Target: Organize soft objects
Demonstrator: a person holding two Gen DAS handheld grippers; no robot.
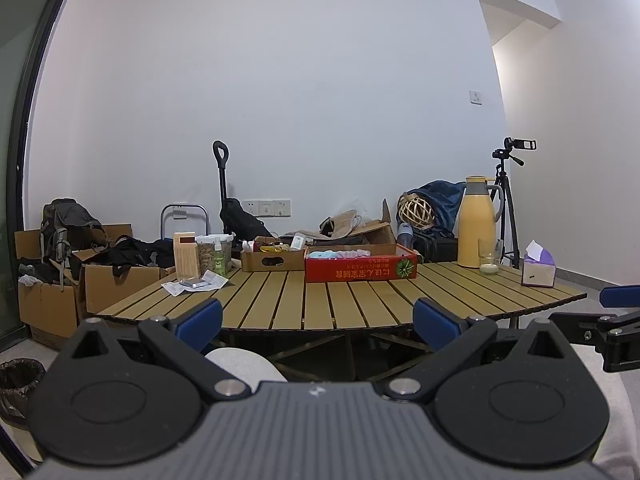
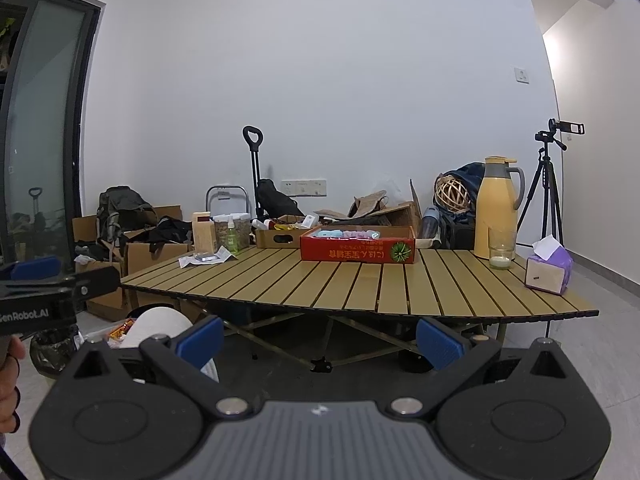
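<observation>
A red cardboard box (image 1: 360, 269) (image 2: 358, 250) sits at the far side of the slatted wooden table (image 1: 340, 300) (image 2: 360, 284). Soft blue and pink items (image 1: 340, 254) (image 2: 344, 234) lie inside it, partly hidden by its wall. My left gripper (image 1: 318, 320) is open, held off the table's near edge with nothing between its blue pads. My right gripper (image 2: 320, 338) is also open and empty, below and in front of the near edge. Each gripper shows at the edge of the other's view.
A brown cardboard tray (image 1: 272, 258) of small items stands left of the red box. A yellow thermos (image 1: 478, 222), a glass (image 1: 489, 257) and a purple tissue box (image 1: 538, 270) are at the right. Cartons, a spray bottle and papers (image 1: 192, 284) sit at the left. Boxes, bags and a tripod stand behind.
</observation>
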